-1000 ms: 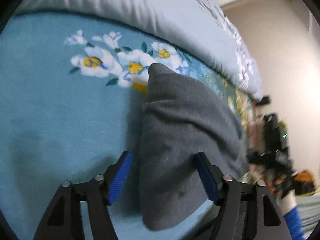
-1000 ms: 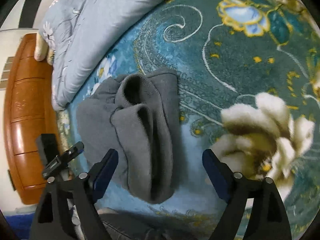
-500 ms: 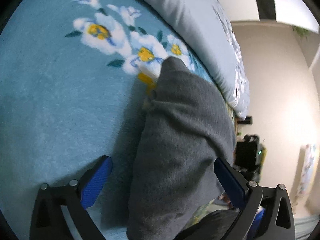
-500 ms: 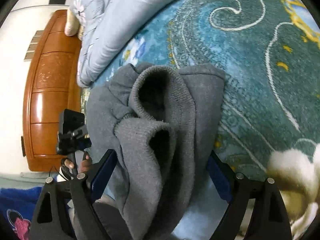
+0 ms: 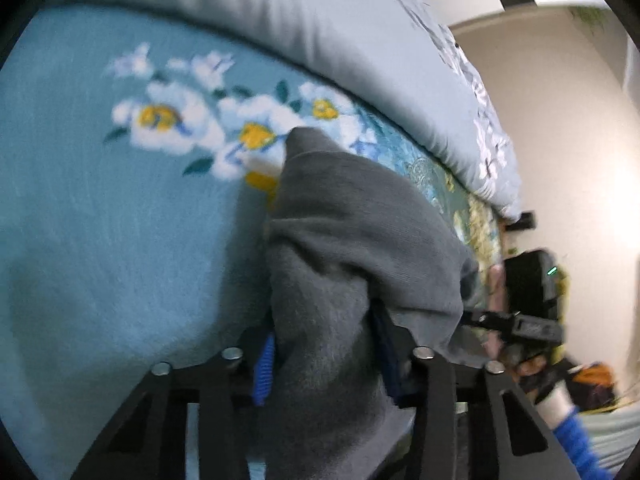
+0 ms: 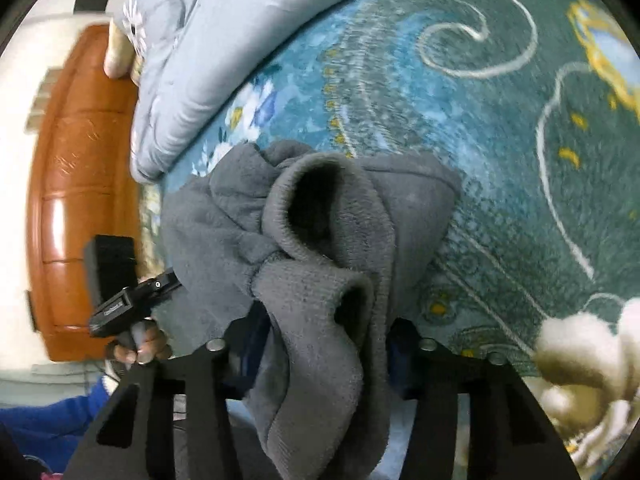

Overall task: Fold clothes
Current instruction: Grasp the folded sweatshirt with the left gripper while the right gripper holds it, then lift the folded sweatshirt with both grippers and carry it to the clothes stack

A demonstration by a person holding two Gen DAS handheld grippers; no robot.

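A grey fleece garment [image 5: 360, 232] lies bunched on the teal flowered bedspread [image 5: 100, 240]. My left gripper [image 5: 324, 352] has its jaws closing, and the blue pads [image 5: 262, 372] press a thick fold of the grey cloth between them. In the right wrist view the same garment [image 6: 224, 216] shows two open cuffs, one above the other. My right gripper [image 6: 324, 344] is closing too, with the lower cuff's fold squeezed between its jaws; the cloth hides its pads. The other gripper shows in each view, at the garment's edge.
A pale blue quilt [image 5: 280, 20] is piled along the far side of the bed [image 6: 208, 40]. A brown wooden bed board [image 6: 72, 200] stands beyond it. A hand [image 6: 140, 348] in a blue sleeve [image 5: 576, 440] holds each gripper.
Both grippers stood wide around the grey garment and have closed onto its folds. The cloth has bunched up between the jaws of each.
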